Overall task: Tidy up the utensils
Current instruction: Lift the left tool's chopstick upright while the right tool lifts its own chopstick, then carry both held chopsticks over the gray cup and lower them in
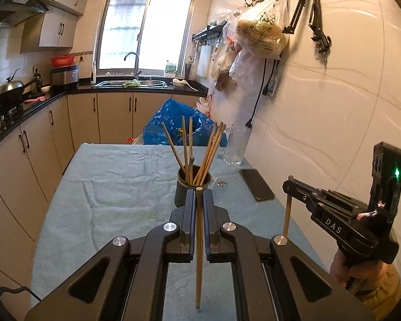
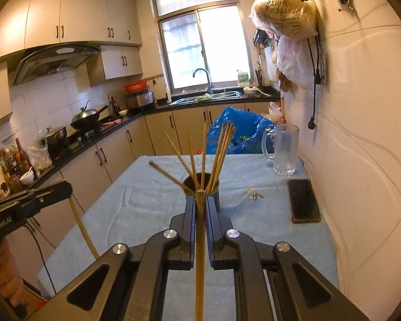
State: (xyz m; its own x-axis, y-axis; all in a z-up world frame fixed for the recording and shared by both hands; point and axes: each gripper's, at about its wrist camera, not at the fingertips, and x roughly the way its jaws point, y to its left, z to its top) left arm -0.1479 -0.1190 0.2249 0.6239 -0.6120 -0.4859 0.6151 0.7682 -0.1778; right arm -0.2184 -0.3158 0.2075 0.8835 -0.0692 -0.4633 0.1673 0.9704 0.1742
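Chopsticks are the item under inspection: I hold one in each claw, both upright, above the blue-grey cloth (image 1: 115, 176) covering the table. My left gripper (image 1: 199, 195) is clamped nearly fully closed on its chopstick (image 1: 199, 262), gripped near the top so the long end hangs below the jaws. My right gripper (image 2: 200, 203) is likewise pinched tight on a second chopstick (image 2: 199, 262), also vertical. I judge this vertical hold is meant for dropping each stick end-first into the dark cylindrical holder (image 1: 183, 195), which stands just ahead of both claws. That holder already contains several chopsticks (image 1: 212, 149), fanned against its rim. A clear glass mug (image 2: 284, 148) near the wall appears empty. A phone (image 2: 303, 200) lies flat beside it.
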